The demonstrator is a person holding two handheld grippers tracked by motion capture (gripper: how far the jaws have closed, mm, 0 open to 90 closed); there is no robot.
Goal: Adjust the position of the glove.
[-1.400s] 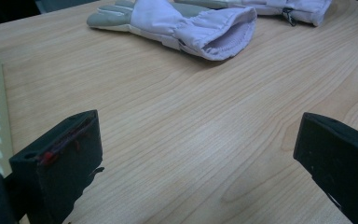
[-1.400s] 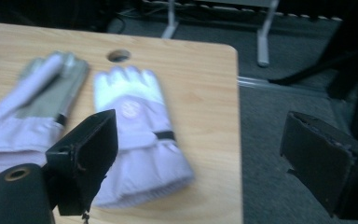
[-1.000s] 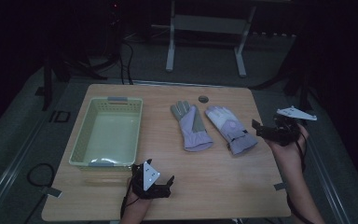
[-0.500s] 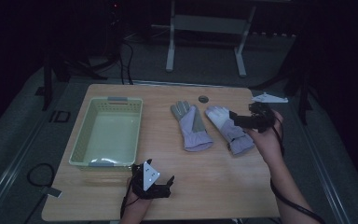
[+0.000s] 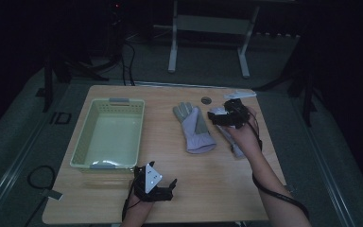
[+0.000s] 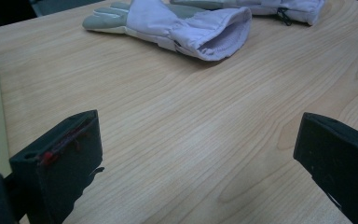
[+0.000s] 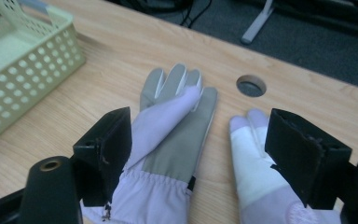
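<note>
Writing or brand marks I cannot make out anywhere, only a faint blurred patch on the cuff of the right-hand glove point(image 7: 265, 182). Two lavender fabric gloves with grey palm panels and gathered cuffs lie side by side on my pale wood-grain table point(image 5: 217, 189), the left-hand glove point(image 5: 194, 128) right of the perforated pale-green plastic basket point(image 5: 108, 135) and near a round hole point(image 5: 206, 100). My right gripper point(image 5: 220, 117) hovers over the gloves with jaws spread wide and empty, and my left gripper point(image 5: 163, 189) rests near the table's front edge, jaws likewise apart.

Basket point(image 5: 108, 133): pale yellow-green, perforated with round holes. Gloves point(image 7: 168, 140): lavender with grey palm panels. Table point(image 6: 191, 140): light wood grain. Gripper point(image 7: 198, 158) jaws were black.
</note>
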